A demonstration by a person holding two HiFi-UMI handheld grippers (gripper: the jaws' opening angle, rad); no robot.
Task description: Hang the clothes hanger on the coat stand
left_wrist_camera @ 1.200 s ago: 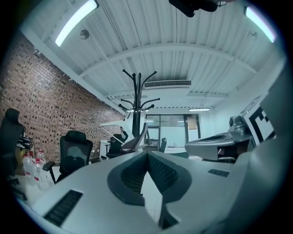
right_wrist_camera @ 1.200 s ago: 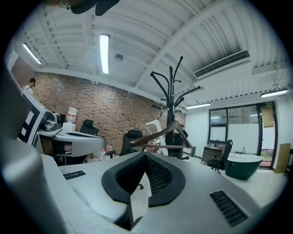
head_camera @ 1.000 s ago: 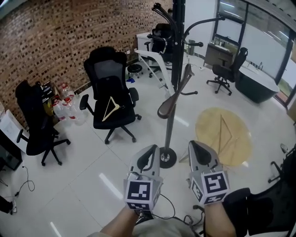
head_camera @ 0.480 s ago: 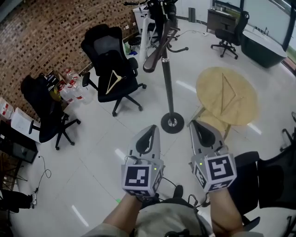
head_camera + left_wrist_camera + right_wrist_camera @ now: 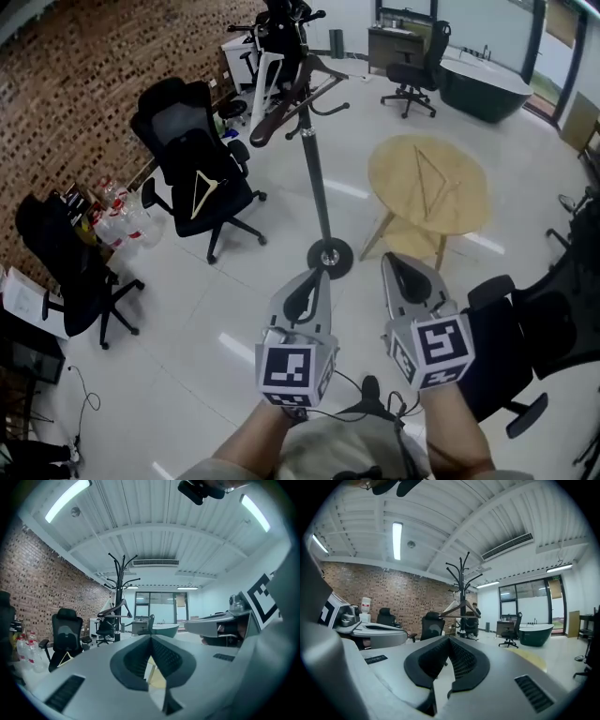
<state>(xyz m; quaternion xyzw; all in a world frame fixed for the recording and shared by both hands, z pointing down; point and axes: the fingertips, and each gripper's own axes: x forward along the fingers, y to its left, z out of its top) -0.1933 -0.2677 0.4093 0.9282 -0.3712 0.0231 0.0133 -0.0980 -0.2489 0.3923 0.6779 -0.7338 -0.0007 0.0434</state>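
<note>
**Tongs, two.** Left tongs (image 5: 317, 277) and right tongs (image 5: 394, 262) are both clenched tip to tip with nothing between them. They are held side by side, level, above the floor and well short of the stand.

**Coat stand, one.** The coat stand (image 5: 317, 187) is a dark pole on a round foot, standing between the chair and the surface.

**Clothes hangers, three.**
- A dark hanger (image 5: 272, 108) already hangs from the stand's upper arms.
- A pale hanger (image 5: 199, 192) lies on the seat of a black office chair (image 5: 178, 127).
- A third hanger (image 5: 422, 173), of light wood, lies flat on the round wooden surface (image 5: 469, 211).

**Office chairs, four.** These are the one above plus three further office chairs (image 5: 70, 258) around the room.

**Step in hand.** This looks like the approach, with no hanger yet taken up.

**Next move.** One pair of tongs would probably have to part and reach a loose hanger, on either the chair or the surface. It would then close on the hanger's frame so the hook stays free for a stand arm.
</note>
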